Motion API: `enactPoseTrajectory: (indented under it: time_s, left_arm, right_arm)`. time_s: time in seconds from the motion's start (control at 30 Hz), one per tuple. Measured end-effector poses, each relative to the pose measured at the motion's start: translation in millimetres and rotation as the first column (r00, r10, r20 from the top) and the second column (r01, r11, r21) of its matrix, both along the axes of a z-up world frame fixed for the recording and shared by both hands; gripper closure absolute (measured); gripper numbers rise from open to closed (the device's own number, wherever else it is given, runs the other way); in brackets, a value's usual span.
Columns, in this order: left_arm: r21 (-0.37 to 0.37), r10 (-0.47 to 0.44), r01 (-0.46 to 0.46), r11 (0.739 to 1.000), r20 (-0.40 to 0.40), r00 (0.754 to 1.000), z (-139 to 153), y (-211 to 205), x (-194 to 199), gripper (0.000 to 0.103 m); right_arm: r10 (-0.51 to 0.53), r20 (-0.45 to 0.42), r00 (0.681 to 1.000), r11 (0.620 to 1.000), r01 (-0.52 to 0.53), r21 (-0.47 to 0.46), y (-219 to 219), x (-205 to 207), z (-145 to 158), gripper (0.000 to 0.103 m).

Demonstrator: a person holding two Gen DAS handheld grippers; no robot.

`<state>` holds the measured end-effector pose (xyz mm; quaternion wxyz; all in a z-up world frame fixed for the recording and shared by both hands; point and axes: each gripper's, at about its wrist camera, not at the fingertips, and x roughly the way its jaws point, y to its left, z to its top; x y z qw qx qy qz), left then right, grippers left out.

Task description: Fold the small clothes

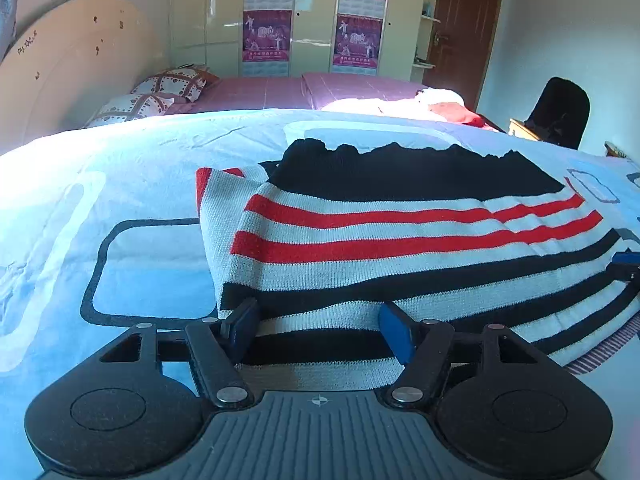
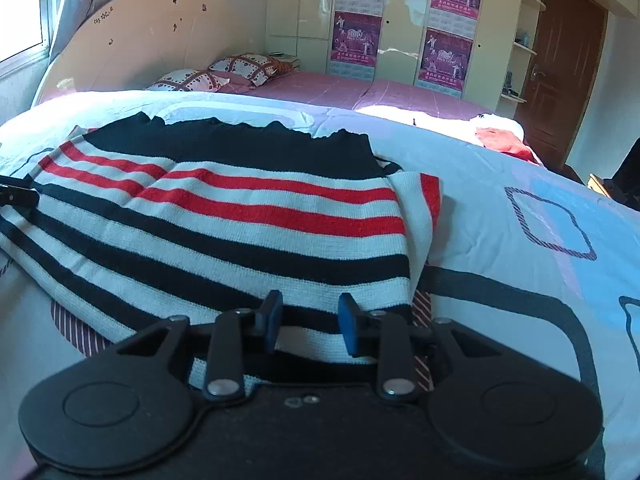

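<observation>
A small knitted sweater (image 1: 400, 236) with white, red and black stripes and a black top part lies flat on the blue patterned bedsheet (image 1: 120, 200). Its sleeves are folded in over the body. My left gripper (image 1: 320, 320) is open, its blue pads straddling the sweater's near hem at the left end. The sweater also shows in the right wrist view (image 2: 224, 220). My right gripper (image 2: 310, 320) is open over the near hem at the sweater's right end. The right gripper's tip shows at the far right of the left wrist view (image 1: 626, 266).
A beige headboard (image 1: 72, 60) and patterned pillows (image 1: 168, 88) lie at the back left. A pink sheet (image 1: 300, 92) covers the far bed. Red and white clothes (image 1: 452, 110) lie at the back right. A black chair (image 1: 560, 110) and brown door (image 1: 460, 32) stand beyond.
</observation>
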<state>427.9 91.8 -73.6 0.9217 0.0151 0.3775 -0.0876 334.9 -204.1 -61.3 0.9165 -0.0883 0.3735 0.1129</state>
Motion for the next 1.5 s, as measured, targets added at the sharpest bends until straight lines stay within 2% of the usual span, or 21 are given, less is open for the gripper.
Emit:
enactPoseTrajectory:
  time_s: [0.23, 0.43, 0.53, 0.6, 0.7, 0.77, 0.8, 0.83, 0.9, 0.97, 1.0, 1.03, 1.1, 1.17, 1.2, 1.3, 1.43, 1.5]
  left_arm:
    - [0.02, -0.027, 0.027, 0.999, -0.017, 0.999, 1, 2, 2, 0.035]
    - [0.031, -0.035, 0.035, 0.999, -0.005, 0.999, -1, 3, -1, 0.035]
    - [0.023, -0.033, 0.032, 0.999, 0.002, 0.999, -3, 5, -1, 0.034]
    - [0.033, -0.034, 0.035, 0.999, -0.005, 0.999, -2, 4, 1, 0.033]
    - [0.023, -0.014, 0.015, 1.0, -0.019, 1.0, 5, 5, 0, 0.033]
    - [0.04, 0.017, -0.018, 0.999, 0.016, 1.0, 15, 6, -13, 0.033]
    - [0.046, 0.046, -0.047, 0.998, 0.03, 0.998, 19, 9, -23, 0.028]
    - [0.015, 0.069, -0.07, 0.997, 0.037, 0.997, 22, 16, -35, 0.025]
    - [-0.126, 0.109, -0.104, 0.987, 0.028, 0.994, 24, 31, -61, 0.025]
    - [-0.263, 0.176, -0.171, 0.95, -0.004, 0.984, 18, 44, -85, 0.025]
    - [-0.331, 0.225, -0.222, 0.917, -0.03, 0.974, 12, 50, -94, 0.025]
    - [-0.414, 0.262, -0.261, 0.872, -0.058, 0.963, 4, 55, -102, 0.025]
    - [-0.567, 0.298, -0.31, 0.763, -0.117, 0.947, -15, 61, -108, 0.025]
    - [-0.659, 0.317, -0.345, 0.669, -0.166, 0.934, -33, 61, -107, 0.025]
    - [-0.686, 0.328, -0.351, 0.637, -0.171, 0.929, -39, 60, -106, 0.025]
    - [-0.728, 0.385, -0.356, 0.587, -0.136, 0.913, -50, 53, -100, 0.025]
    - [-0.738, 0.417, -0.356, 0.573, -0.111, 0.902, -54, 43, -83, 0.025]
    - [-0.758, 0.417, -0.346, 0.553, -0.108, 0.903, -56, 42, -70, 0.025]
  right_arm:
    - [0.021, -0.006, 1.0, 0.998, -0.022, -0.065, -6, -5, 2, 0.07]
    - [0.011, 0.009, 1.0, 0.997, -0.011, -0.072, -10, -6, 0, 0.069]
    - [-0.021, 0.025, 0.999, 0.999, 0.022, -0.047, -14, -7, -3, 0.068]
    - [-0.02, 0.031, 0.999, 0.996, 0.023, -0.087, -6, -7, -3, 0.068]
    - [-0.04, -0.002, 0.999, 0.995, 0.04, -0.092, -4, -5, 7, 0.067]
    - [-0.06, 0.029, 0.998, 0.996, 0.062, -0.065, -8, -17, 18, 0.065]
    - [-0.067, 0.039, 0.997, 0.997, 0.068, -0.024, -14, -27, 23, 0.065]
    - [-0.08, 0.037, 0.996, 0.996, 0.079, 0.034, -20, -36, 27, 0.065]
    - [-0.11, 0.031, 0.993, 0.984, 0.105, 0.142, -32, -52, 30, 0.067]
    - [-0.162, 0.028, 0.986, 0.961, 0.151, 0.233, -37, -66, 32, 0.068]
    - [-0.189, 0.024, 0.982, 0.944, 0.175, 0.28, -39, -70, 32, 0.069]
    - [-0.212, 0.014, 0.977, 0.923, 0.196, 0.332, -38, -72, 31, 0.072]
    - [-0.226, -0.011, 0.974, 0.889, 0.211, 0.406, -34, -70, 29, 0.082]
    - [-0.2, -0.023, 0.979, 0.873, 0.189, 0.449, -23, -62, 29, 0.093]
    - [-0.182, -0.021, 0.983, 0.871, 0.171, 0.461, -16, -58, 29, 0.095]
    - [-0.135, -0.02, 0.991, 0.868, 0.128, 0.48, 2, -43, 30, 0.095]
    - [-0.096, -0.026, 0.995, 0.863, 0.096, 0.496, 18, -21, 29, 0.095]
    - [-0.075, -0.026, 0.997, 0.862, 0.078, 0.501, 24, -10, 28, 0.095]
